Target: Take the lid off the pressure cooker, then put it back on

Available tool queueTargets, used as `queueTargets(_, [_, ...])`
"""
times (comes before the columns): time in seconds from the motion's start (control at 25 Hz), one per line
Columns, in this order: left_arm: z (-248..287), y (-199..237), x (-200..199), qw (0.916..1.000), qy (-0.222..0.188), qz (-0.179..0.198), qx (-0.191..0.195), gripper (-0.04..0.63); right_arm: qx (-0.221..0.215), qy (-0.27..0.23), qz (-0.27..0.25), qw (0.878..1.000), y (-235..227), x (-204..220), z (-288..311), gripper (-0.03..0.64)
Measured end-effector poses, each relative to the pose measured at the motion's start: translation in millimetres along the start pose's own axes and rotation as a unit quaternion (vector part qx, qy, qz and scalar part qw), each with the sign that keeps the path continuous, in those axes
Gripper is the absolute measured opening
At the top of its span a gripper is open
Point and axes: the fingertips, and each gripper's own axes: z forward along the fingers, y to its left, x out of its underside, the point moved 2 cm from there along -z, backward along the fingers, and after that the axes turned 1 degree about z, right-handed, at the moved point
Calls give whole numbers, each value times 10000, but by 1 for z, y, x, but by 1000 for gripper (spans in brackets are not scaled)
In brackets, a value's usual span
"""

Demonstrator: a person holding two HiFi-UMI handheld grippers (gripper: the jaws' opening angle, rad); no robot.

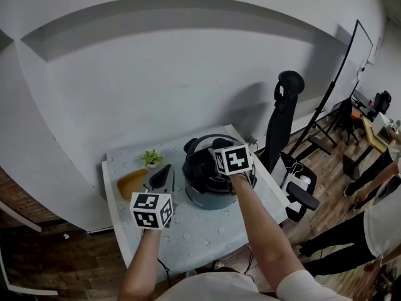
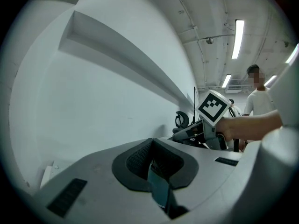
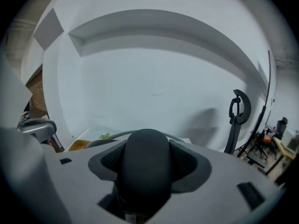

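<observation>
1. At the centre of the head view, your right claw [image 3: 145, 174] is clamped on the dark rounded handle [image 3: 144, 157] of the lid [image 1: 199, 160]. The lid sits atop the pressure cooker [image 1: 207, 192] on the cloth-covered worktop [image 1: 207, 231].
2. The handle lies squarely inside that claw, its long axis running away from the camera along the line of the jaws. Any lift, by this reading, goes straight up from where you hold.
3. Your left claw [image 2: 156, 183] hangs at the lower left of the head view, well apart from the cooker, so the right is the working hand. Its jaws are pressed together, with only a thin bluish strip at the seam.
4. The right gripper view proves the grip, while the head view hides it under the marker cube. Only the head view shows the cooker body, and neither settles whether the lid has left its seat.
</observation>
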Motion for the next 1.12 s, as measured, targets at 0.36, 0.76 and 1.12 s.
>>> queueTargets(0.36, [1, 1, 9, 9998, 67, -122, 123, 12, 536, 26, 337, 9980, -5, -1, -2, 276])
queueTargets(0.76, [-1, 4, 3, 9998, 13, -158, 138, 12, 456, 72, 300, 9985, -4, 1, -2, 276])
queueTargets(1.12, [-5, 7, -12, 9999, -130, -92, 51, 12, 389, -371, 271, 9982, -8, -34, -32, 276])
